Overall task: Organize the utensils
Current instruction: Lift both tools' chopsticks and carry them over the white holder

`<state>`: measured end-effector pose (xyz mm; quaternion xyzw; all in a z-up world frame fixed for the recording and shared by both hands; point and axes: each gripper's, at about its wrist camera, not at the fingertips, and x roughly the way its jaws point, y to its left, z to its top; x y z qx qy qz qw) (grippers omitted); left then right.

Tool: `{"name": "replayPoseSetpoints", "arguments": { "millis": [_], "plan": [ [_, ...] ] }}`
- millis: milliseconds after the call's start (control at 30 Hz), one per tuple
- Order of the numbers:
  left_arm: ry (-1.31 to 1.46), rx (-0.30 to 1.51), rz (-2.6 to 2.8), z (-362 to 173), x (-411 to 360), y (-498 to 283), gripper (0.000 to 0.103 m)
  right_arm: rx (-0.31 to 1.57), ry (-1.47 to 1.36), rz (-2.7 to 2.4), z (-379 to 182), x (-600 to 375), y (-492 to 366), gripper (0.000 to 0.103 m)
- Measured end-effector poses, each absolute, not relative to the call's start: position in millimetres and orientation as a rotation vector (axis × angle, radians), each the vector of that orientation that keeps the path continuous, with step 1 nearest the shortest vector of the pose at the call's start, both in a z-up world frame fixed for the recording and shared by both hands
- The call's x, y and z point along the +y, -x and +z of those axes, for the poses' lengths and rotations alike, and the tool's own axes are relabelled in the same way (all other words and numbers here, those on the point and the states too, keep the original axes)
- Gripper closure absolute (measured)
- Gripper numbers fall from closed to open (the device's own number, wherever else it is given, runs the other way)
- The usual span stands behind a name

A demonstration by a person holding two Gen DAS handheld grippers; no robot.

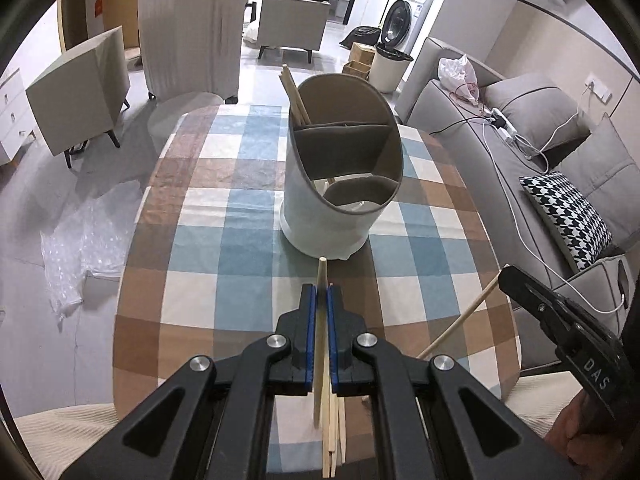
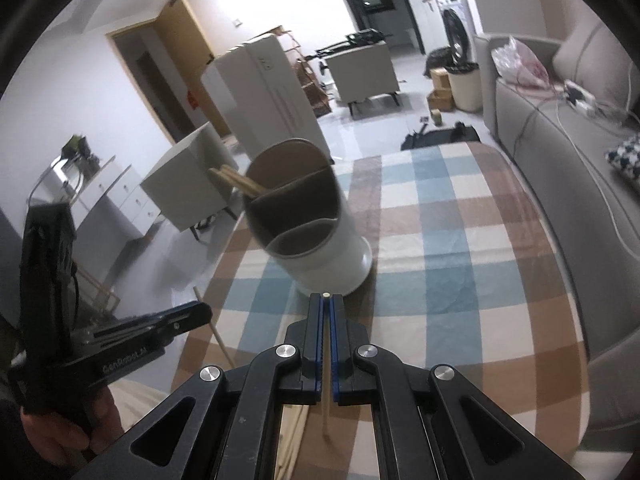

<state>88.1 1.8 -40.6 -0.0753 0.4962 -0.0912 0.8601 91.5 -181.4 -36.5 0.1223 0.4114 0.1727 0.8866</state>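
Left gripper is pinching a single wooden chopstick low in the centre of the left wrist view, jaws pressed together on it, its blunt tip poking just past the blue pads toward the holder. Right gripper is doing likewise in the right wrist view, clamped on its own chopstick, only the pale end showing above the jaws. Judgement on handling: these sticks are looking light, stiff, smooth and thin — liable to swivel or slip in a narrow pinch, so a hold nearer the middle than the tip should be steadying them better, with the long end free to drop into a slot. More loose chopsticks are lying on the checked tablecloth at the bottom of the left wrist view, directly beneath the held one. Utensil holder — a white cylinder with a slanted rim and grey dividers — is standing upright on the cloth in the upper middle of that frame, well apart from both grippers. Its rear compartment is already carrying several chopsticks, leaning out to the upper left; the middle and front compartments are appearing empty, though their floors are partly hidden. A person's hand is showing at lower left of the right wrist view, wrapped on the left gripper's handle.
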Motion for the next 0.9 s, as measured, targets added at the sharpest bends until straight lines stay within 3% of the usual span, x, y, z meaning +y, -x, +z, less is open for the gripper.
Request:
{"name": "replayPoseSetpoints", "arguments": {
  "millis": [900],
  "plan": [
    [0.193, 0.91, -0.247, 37, 1, -87, 0.102, 0.736, -0.274, 0.375, 12, -191, -70, 0.101]
  ]
}}
